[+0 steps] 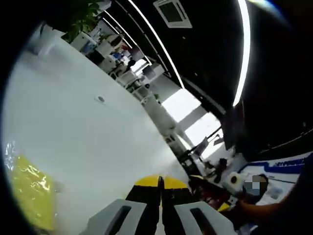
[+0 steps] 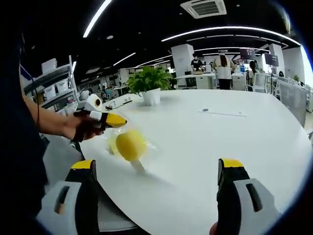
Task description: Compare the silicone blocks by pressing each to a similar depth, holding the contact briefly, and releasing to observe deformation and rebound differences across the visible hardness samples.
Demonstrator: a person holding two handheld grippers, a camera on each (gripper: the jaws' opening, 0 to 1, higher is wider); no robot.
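Observation:
A round yellow silicone block in a crinkled clear plastic bag lies on the white table near its front left edge. In the left gripper view it is a yellow patch under shiny plastic at the lower left. My left gripper is shut, its yellow tips pressed together with nothing seen between them. In the right gripper view a hand holds that left gripper just above and left of the bag. Whether it touches the plastic is unclear. My right gripper stands wide open, low over the table in front of the block.
A potted plant stands at the table's far side, also seen as the plant. A small dark mark sits mid-table. Shelves rise at the left. Two people stand by desks far behind. The table edge curves close below.

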